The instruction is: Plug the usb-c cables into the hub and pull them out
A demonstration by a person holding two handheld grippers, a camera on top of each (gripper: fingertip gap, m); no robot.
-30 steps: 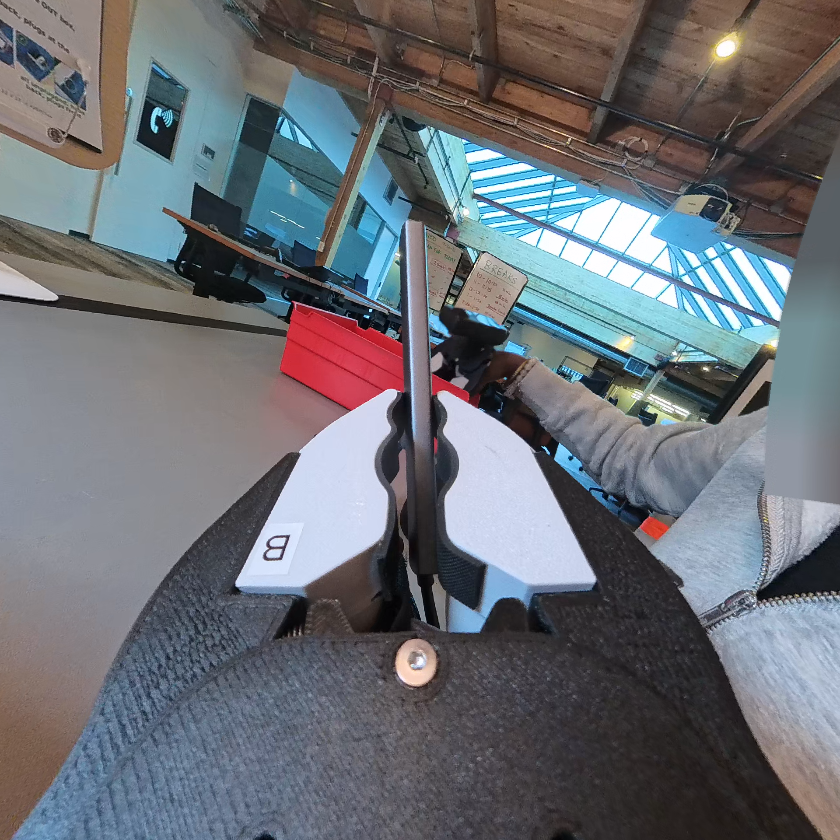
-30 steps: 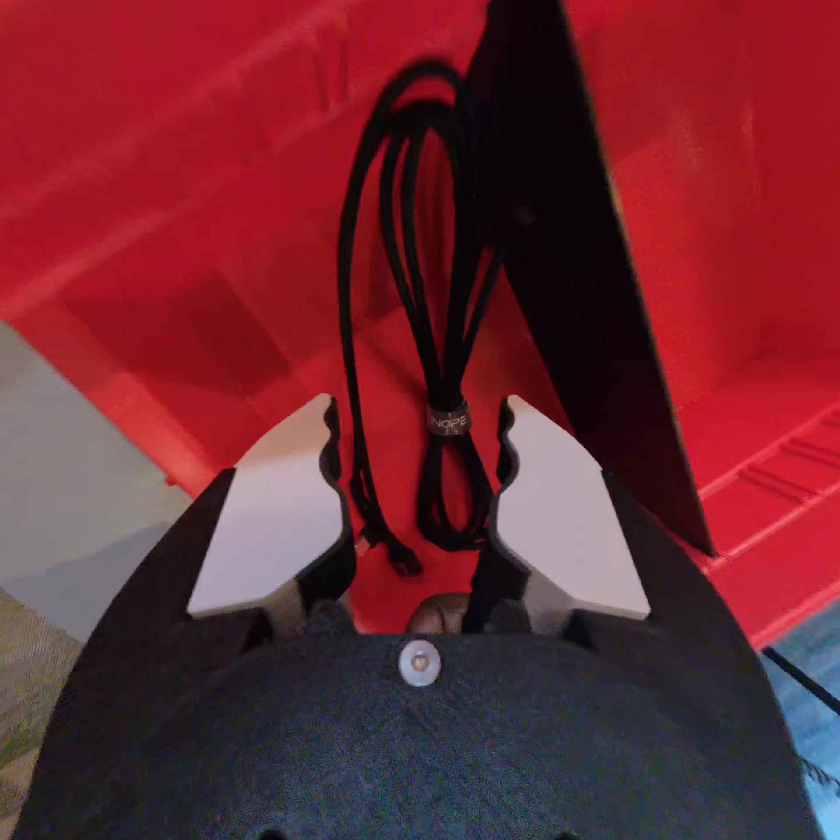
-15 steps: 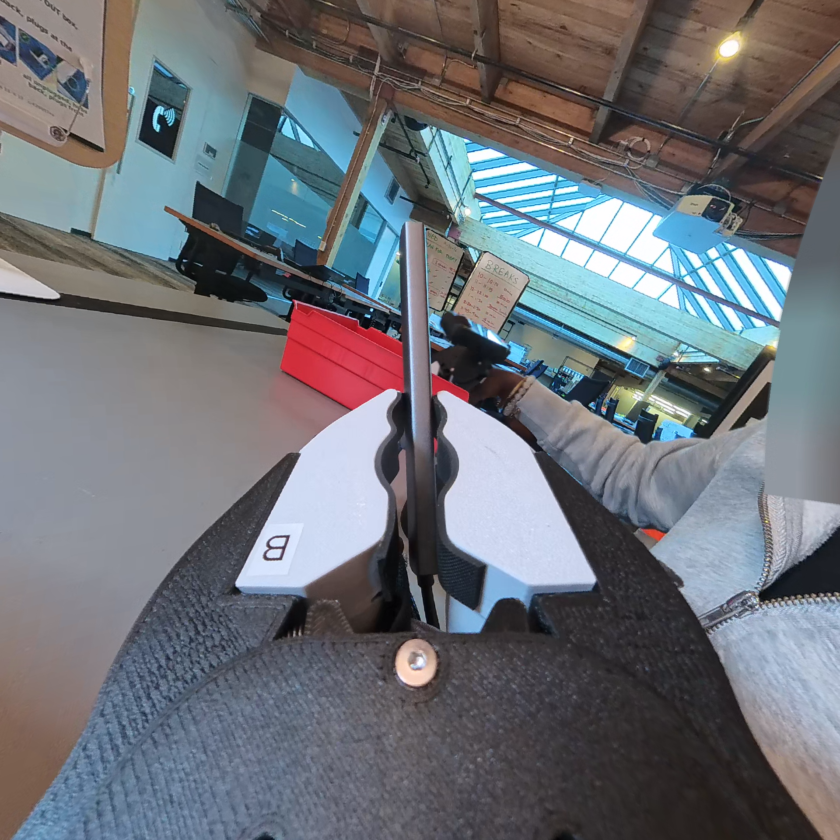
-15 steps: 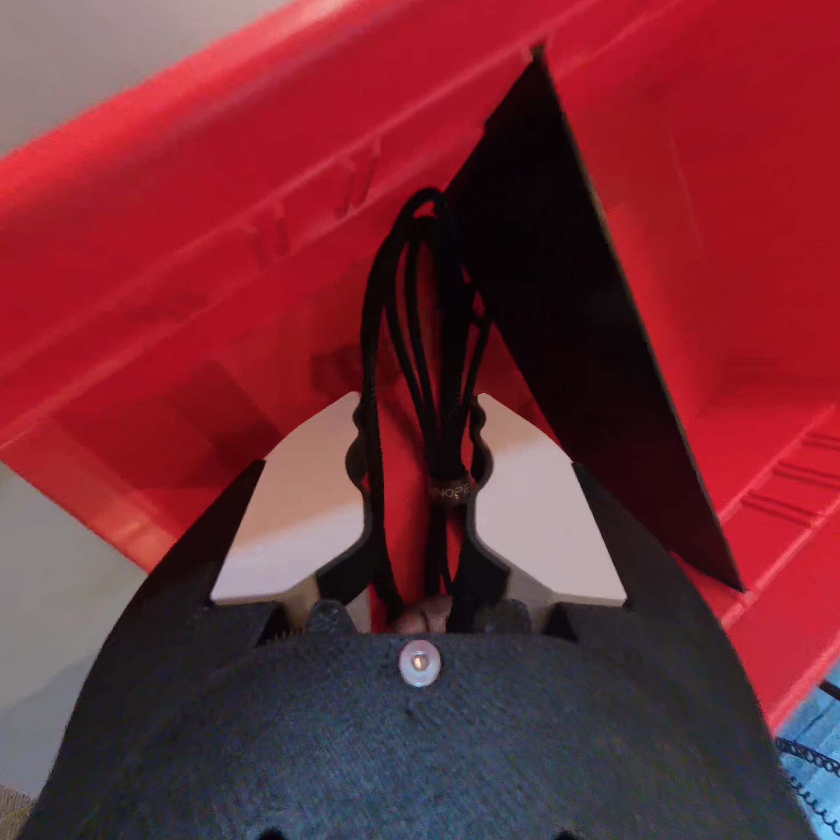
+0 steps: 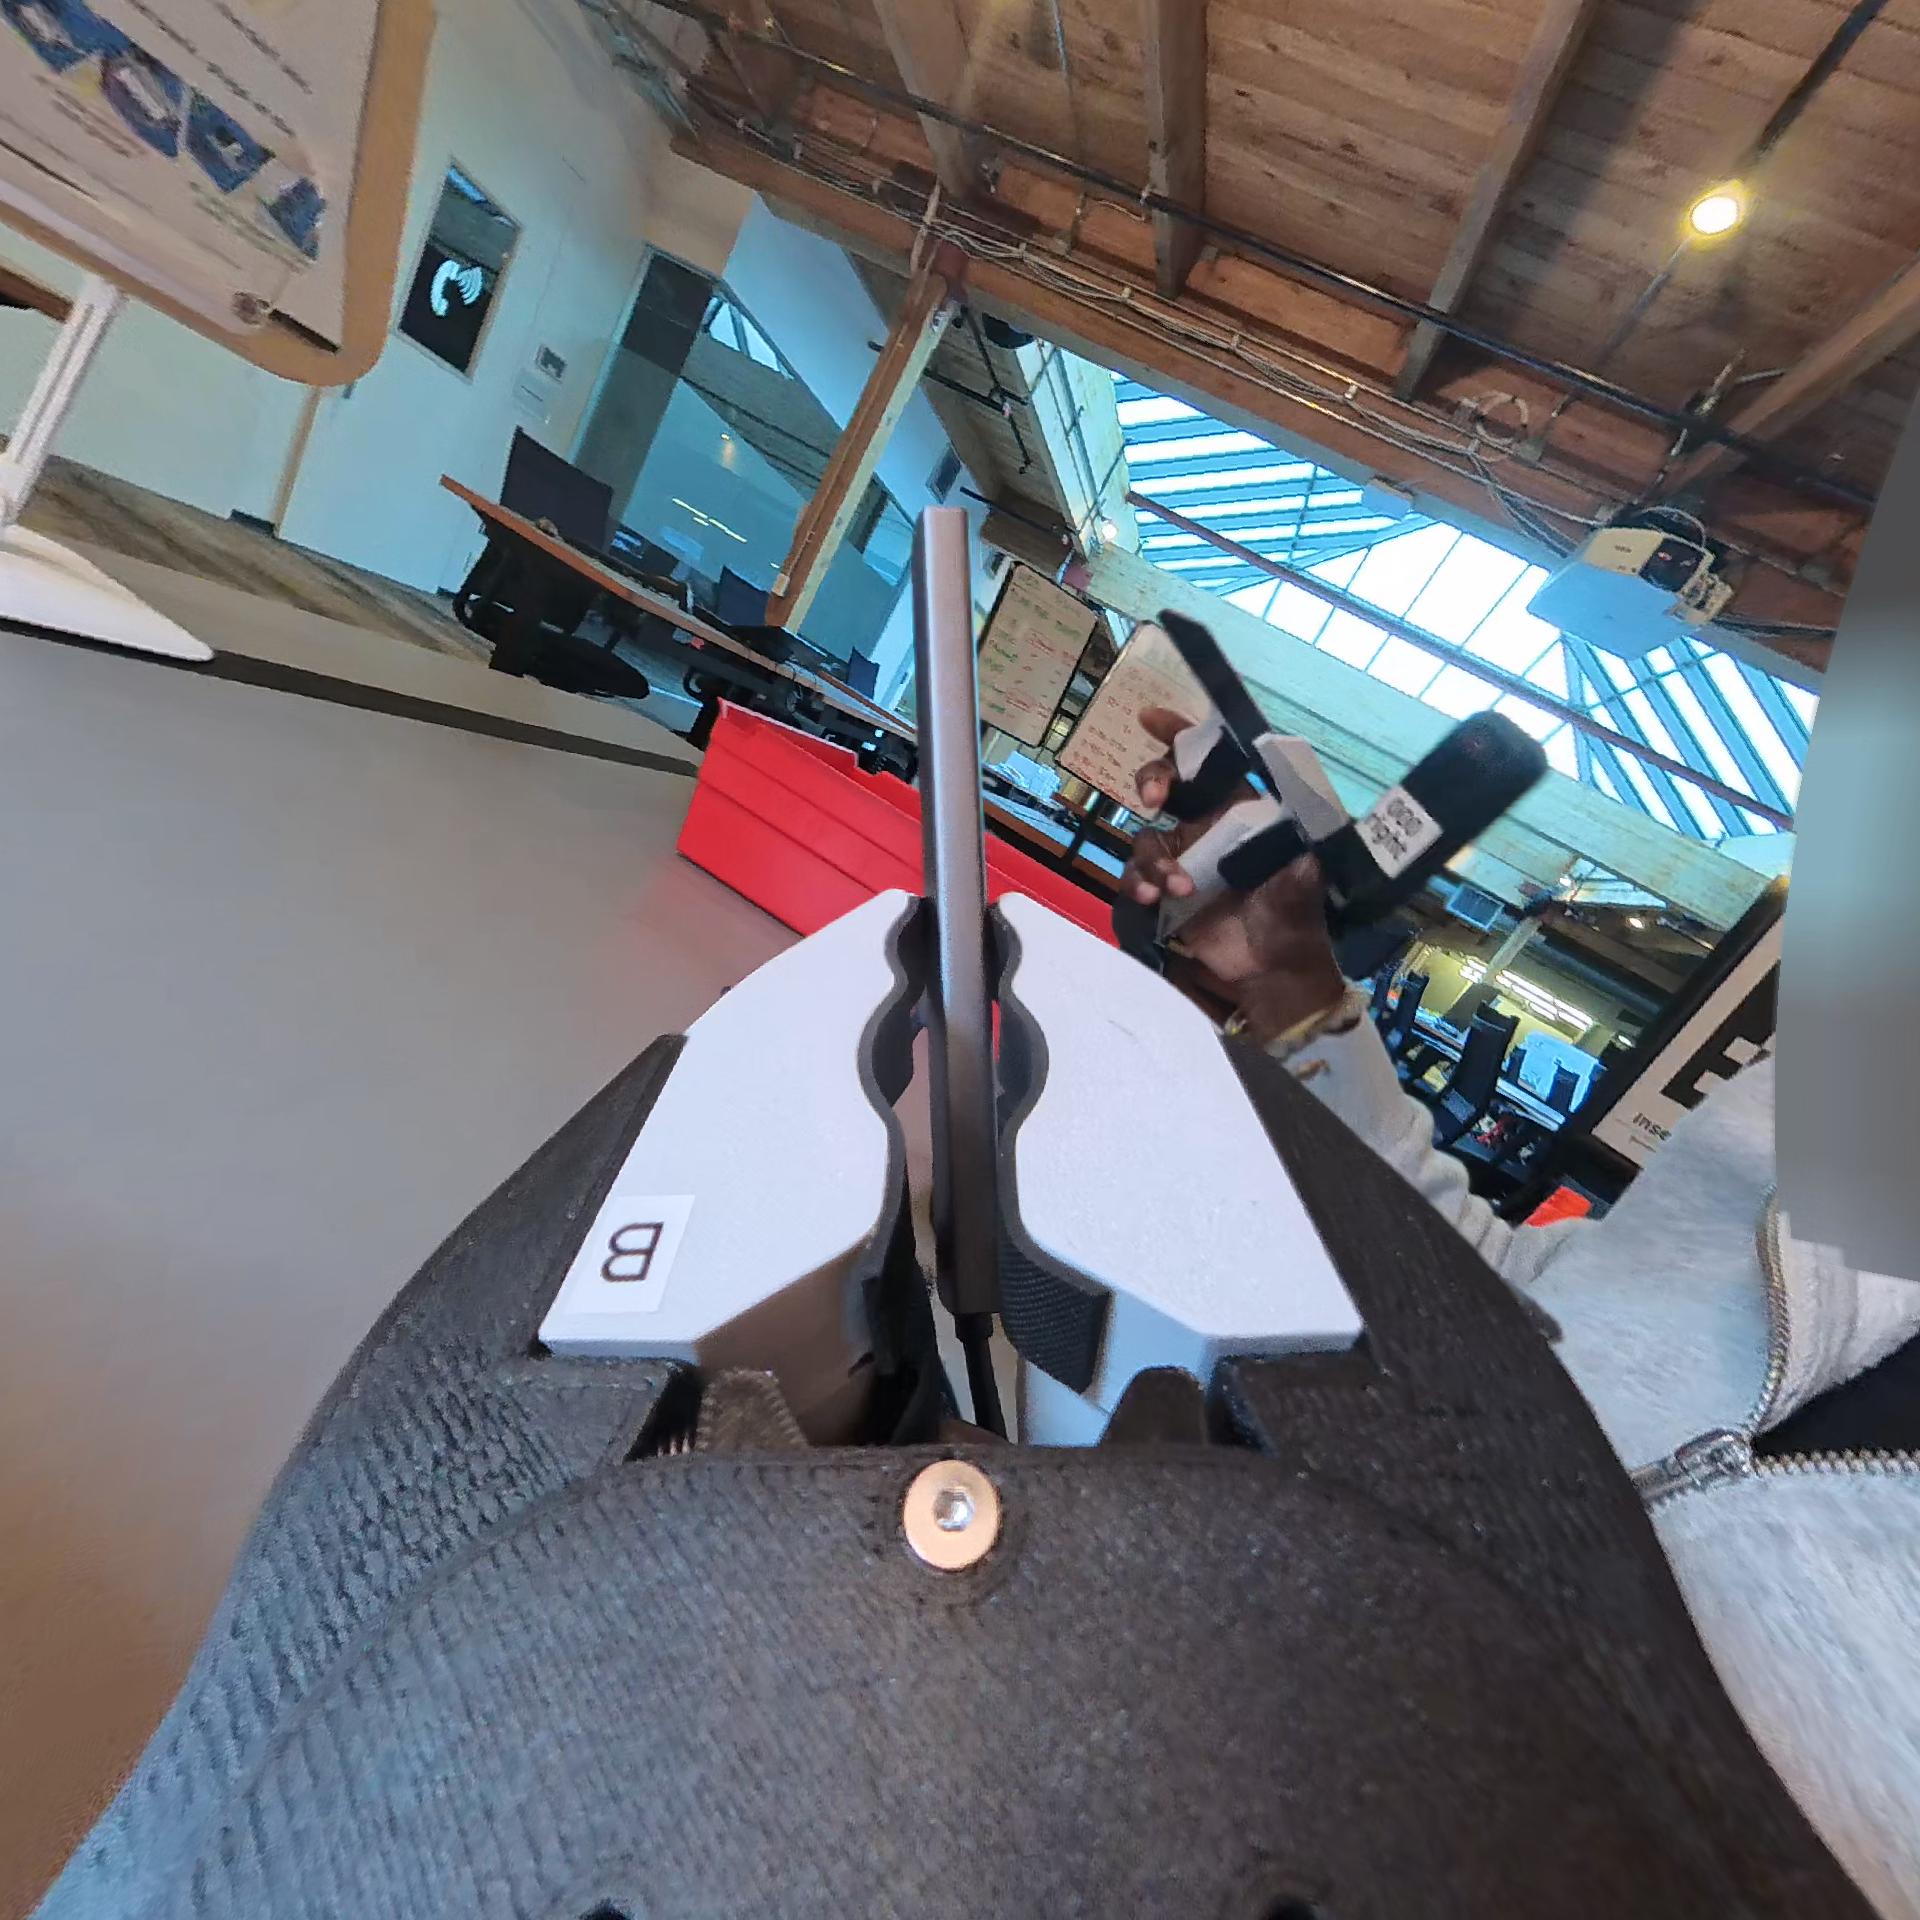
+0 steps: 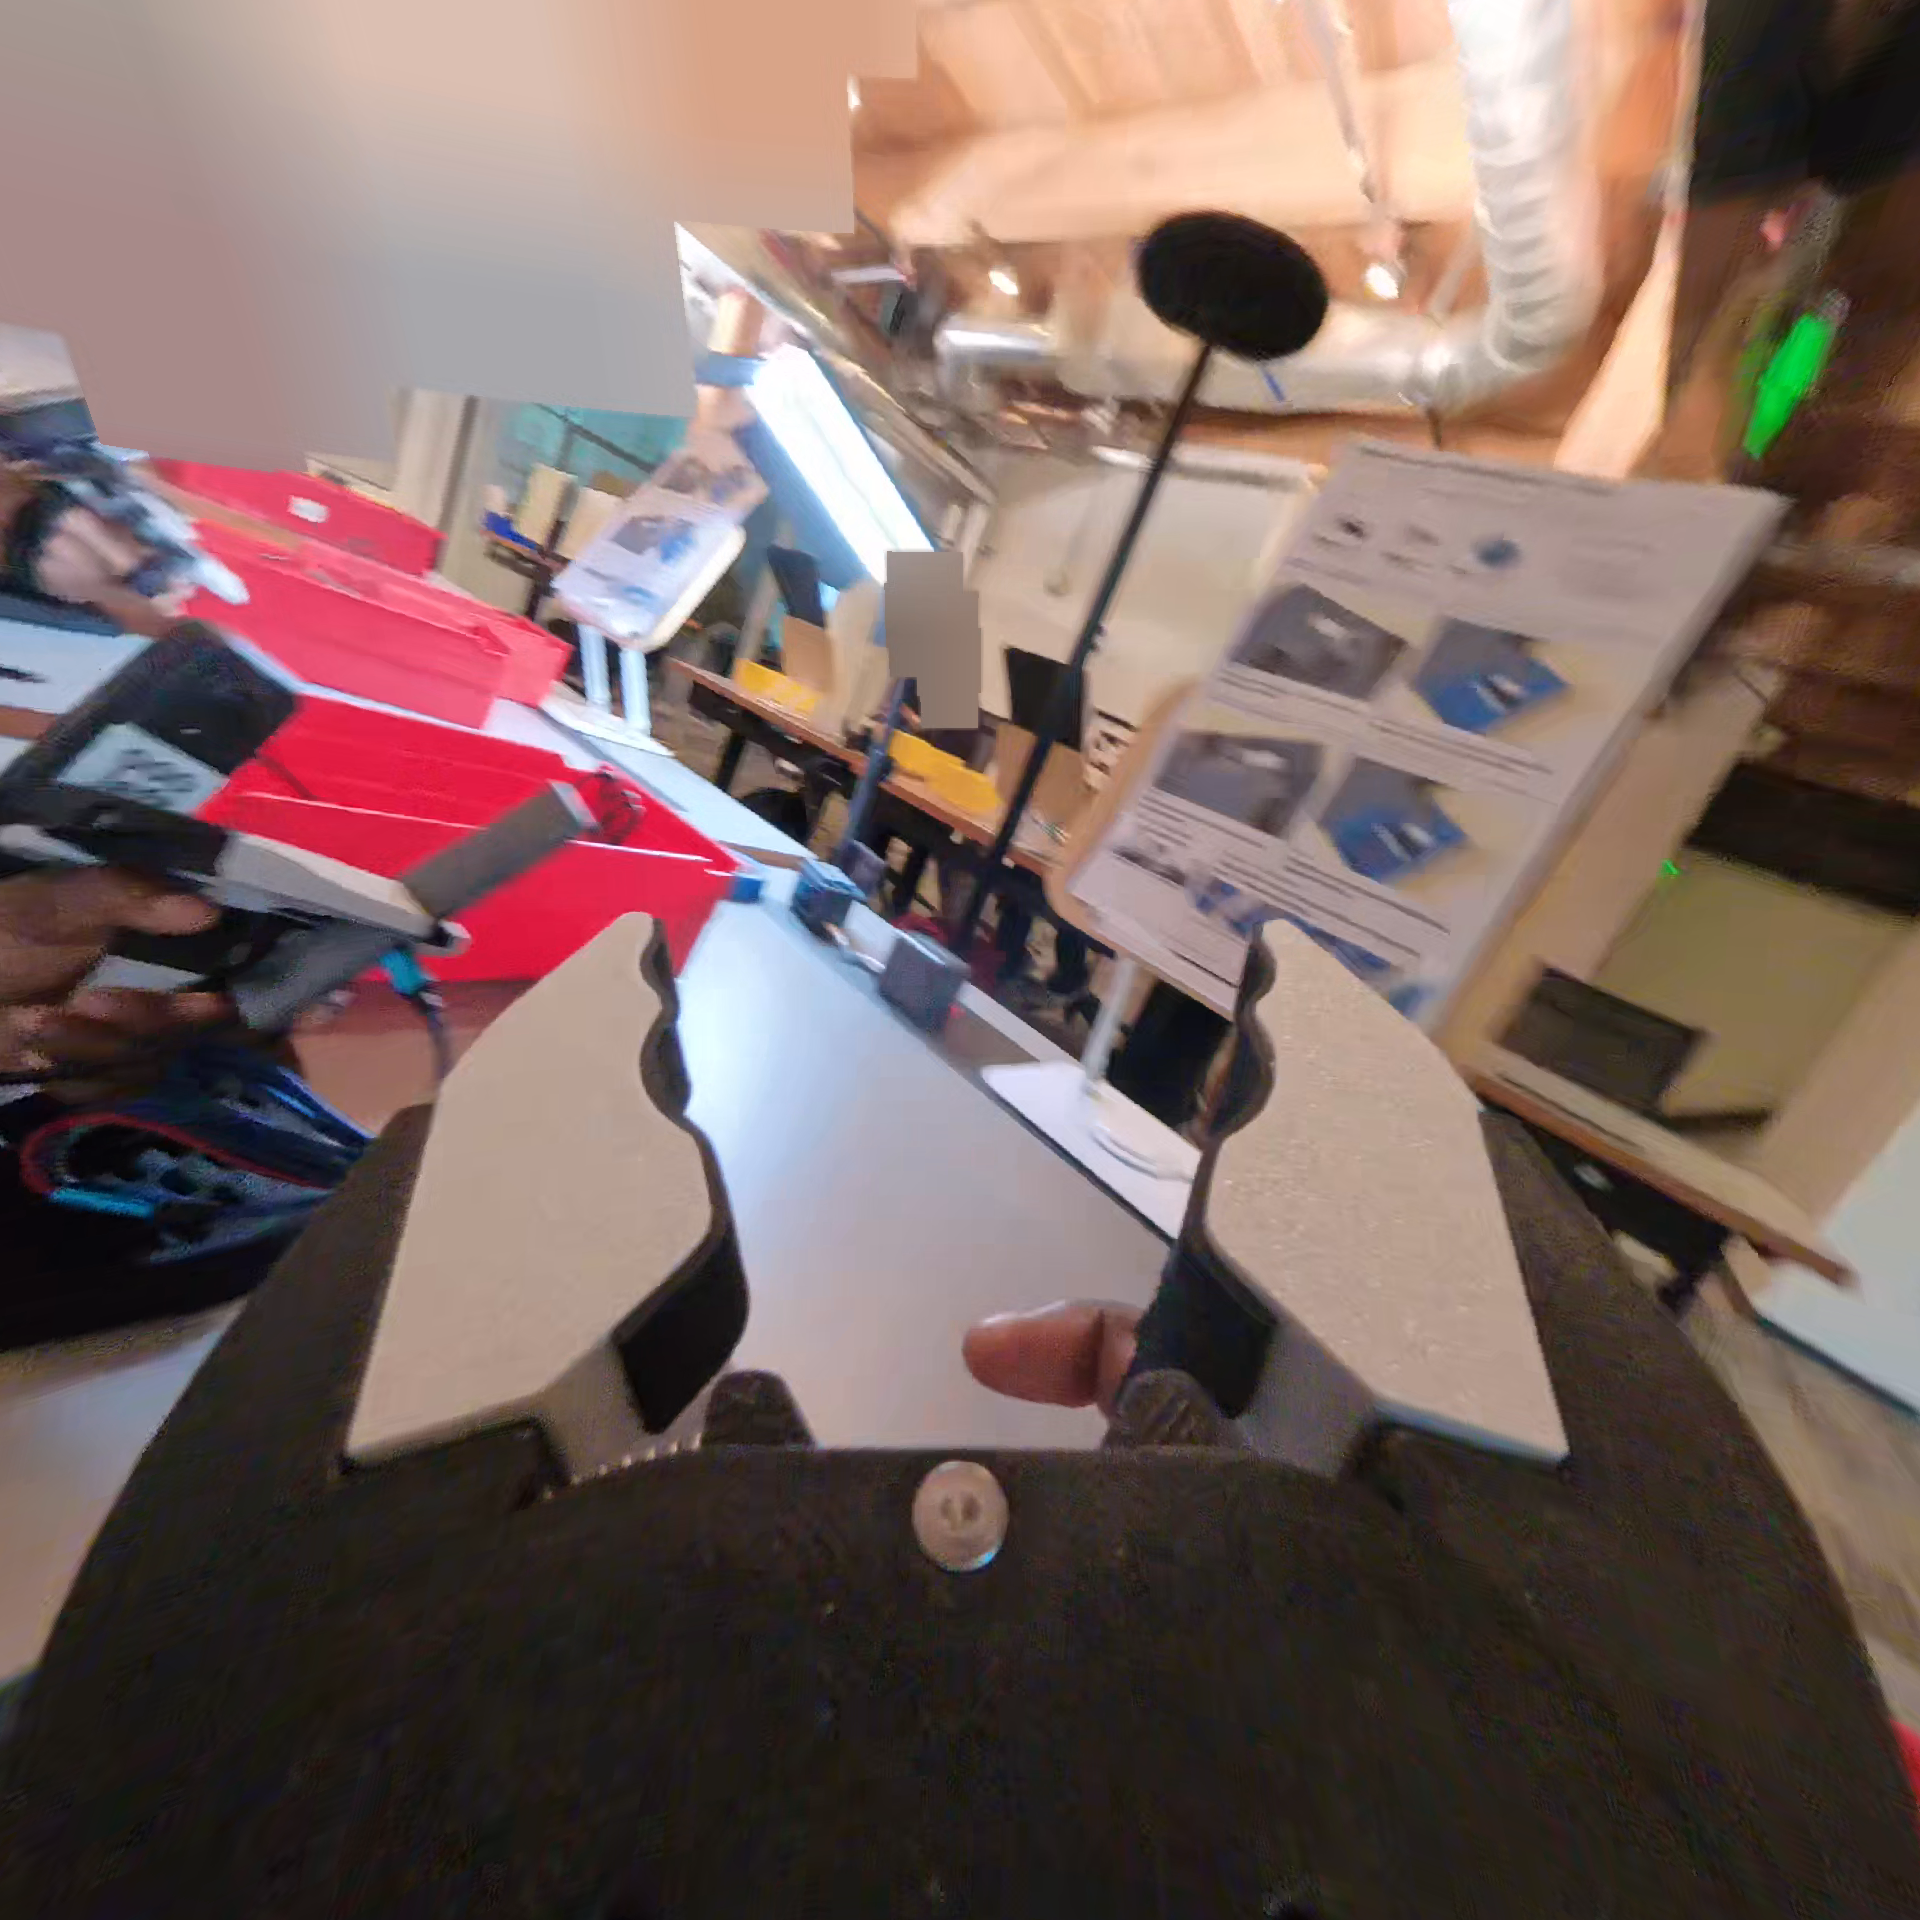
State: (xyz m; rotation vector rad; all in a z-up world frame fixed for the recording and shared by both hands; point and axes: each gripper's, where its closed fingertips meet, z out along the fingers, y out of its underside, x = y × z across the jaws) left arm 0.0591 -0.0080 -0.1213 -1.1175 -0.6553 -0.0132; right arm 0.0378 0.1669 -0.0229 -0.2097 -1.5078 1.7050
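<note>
white sticker (image 5: 632,1252) on left gripper (image 5: 951,914): printed mark | white label (image 5: 1397,826) on right gripper (image 6: 951,935), right of red bin (image 5: 810,821): small print | whiteboards (image 5: 1039,655) behind red bin: handwriting

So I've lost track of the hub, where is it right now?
The hub stands upright, clamped in the left gripper, over the grey table near the red bin.

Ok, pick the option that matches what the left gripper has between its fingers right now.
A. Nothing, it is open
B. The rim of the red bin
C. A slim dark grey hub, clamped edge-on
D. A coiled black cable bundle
C: in the left wrist view the left gripper is shut on the slim dark grey hub, which stands edge-on between its fingers and sticks out past their tips.
</note>
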